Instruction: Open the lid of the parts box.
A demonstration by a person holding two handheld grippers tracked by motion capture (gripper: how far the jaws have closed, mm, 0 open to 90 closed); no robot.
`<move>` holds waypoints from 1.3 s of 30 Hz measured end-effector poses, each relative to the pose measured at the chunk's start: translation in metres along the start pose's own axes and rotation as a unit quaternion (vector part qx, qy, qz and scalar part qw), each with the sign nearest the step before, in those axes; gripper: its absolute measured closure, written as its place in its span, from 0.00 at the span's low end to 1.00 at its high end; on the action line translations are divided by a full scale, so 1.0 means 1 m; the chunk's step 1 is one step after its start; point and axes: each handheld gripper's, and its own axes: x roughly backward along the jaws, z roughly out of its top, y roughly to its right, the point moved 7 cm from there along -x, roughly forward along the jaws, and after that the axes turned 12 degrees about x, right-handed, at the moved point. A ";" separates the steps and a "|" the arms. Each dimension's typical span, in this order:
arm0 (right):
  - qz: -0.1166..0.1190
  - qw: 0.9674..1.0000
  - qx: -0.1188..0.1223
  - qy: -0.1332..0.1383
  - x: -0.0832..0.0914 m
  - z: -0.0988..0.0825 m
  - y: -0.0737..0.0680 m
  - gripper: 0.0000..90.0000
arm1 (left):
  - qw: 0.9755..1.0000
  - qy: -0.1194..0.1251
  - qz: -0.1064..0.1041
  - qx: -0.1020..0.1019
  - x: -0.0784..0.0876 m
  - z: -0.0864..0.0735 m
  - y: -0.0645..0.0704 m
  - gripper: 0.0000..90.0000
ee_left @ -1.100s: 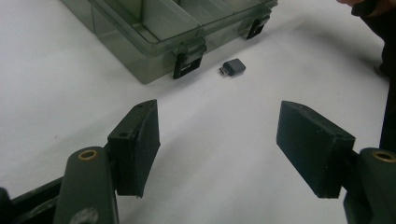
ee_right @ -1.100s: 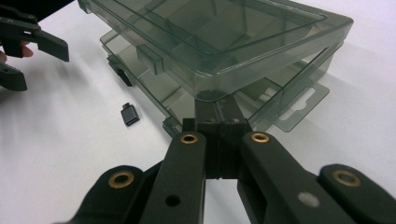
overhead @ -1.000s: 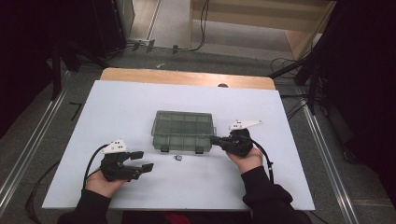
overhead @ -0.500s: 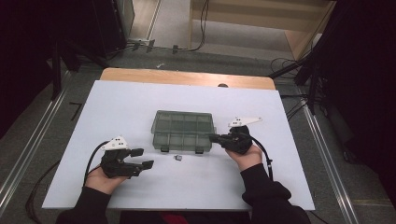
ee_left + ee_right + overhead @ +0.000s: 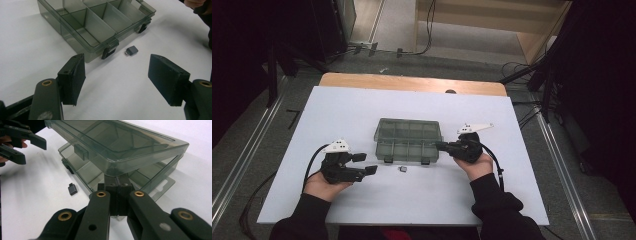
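A smoky clear compartment box [image 5: 408,140] sits mid-table with two black latches on its near side. In the right gripper view its lid [image 5: 117,142] stands raised off the base [image 5: 82,170] at this end. My right gripper [image 5: 441,146] is shut, its tips [image 5: 117,187] tucked under the lid's edge; whether they pinch it I cannot tell. A small dark adapter [image 5: 402,169] lies on the table just in front of the box. My left gripper [image 5: 364,164] hovers open to the left of it, jaws wide with nothing between them, and the adapter [image 5: 131,51] lies ahead of them.
The white table top [image 5: 362,110] has a wooden strip [image 5: 412,82] along its far edge. Metal rails and cables run on the floor at both sides. The person's sleeves [image 5: 492,210] come in from the near edge.
My left gripper has drifted slightly toward the box. The right gripper and the box have stayed where they were.
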 end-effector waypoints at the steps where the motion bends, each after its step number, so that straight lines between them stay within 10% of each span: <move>1: 0.000 1.000 0.000 0.000 0.000 0.000 0.000 0.98 | 1.000 0.000 0.000 0.000 0.000 0.000 0.000 0.34; 39: 0.006 1.000 -0.001 0.002 -0.002 0.008 0.001 0.98 | 1.000 -0.008 0.013 0.000 -0.019 0.036 -0.021 0.36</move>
